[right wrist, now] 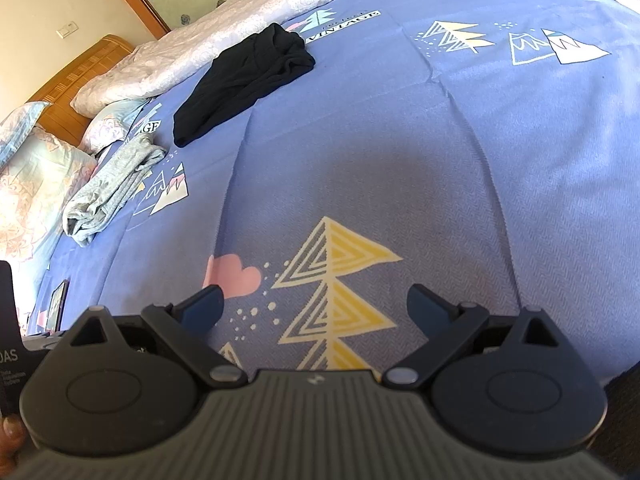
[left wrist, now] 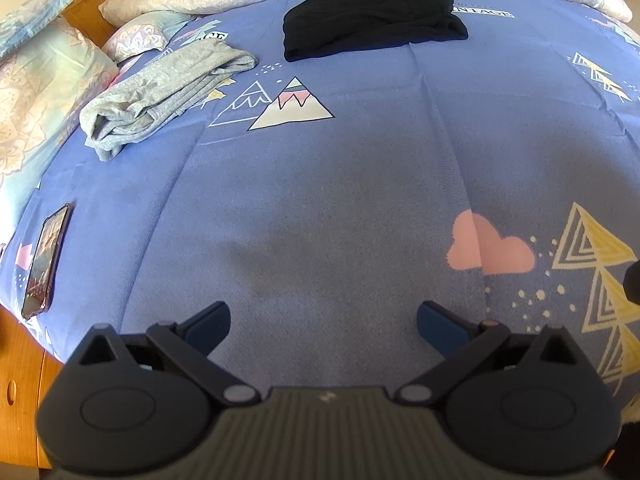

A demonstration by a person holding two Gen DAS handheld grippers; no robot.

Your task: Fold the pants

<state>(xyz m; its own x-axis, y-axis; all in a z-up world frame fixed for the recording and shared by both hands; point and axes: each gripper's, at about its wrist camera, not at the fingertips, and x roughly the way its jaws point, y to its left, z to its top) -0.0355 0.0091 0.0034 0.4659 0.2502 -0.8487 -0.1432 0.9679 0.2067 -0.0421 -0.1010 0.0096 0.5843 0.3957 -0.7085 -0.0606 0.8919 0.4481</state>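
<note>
My left claw [left wrist: 323,322] and right claw [right wrist: 315,307] both gape wide and empty above the blue bedspread [left wrist: 340,200] printed "VINTAGE", black folded pants [left wrist: 370,18] lying far ahead beside grey pants [left wrist: 160,94].

My right gripper [right wrist: 314,306] hangs over the blue bedspread printed with triangle trees and mountains [right wrist: 460,168], its dark-blue fingers [right wrist: 202,308] spread wide with nothing between them. Toward the far edge, a folded black pair of pants [right wrist: 244,80] lies beside the pale rumpled quilt [right wrist: 224,36]. Near the left edge, a folded grey garment [right wrist: 116,186] lies by the floral pillows [right wrist: 36,184].
</note>
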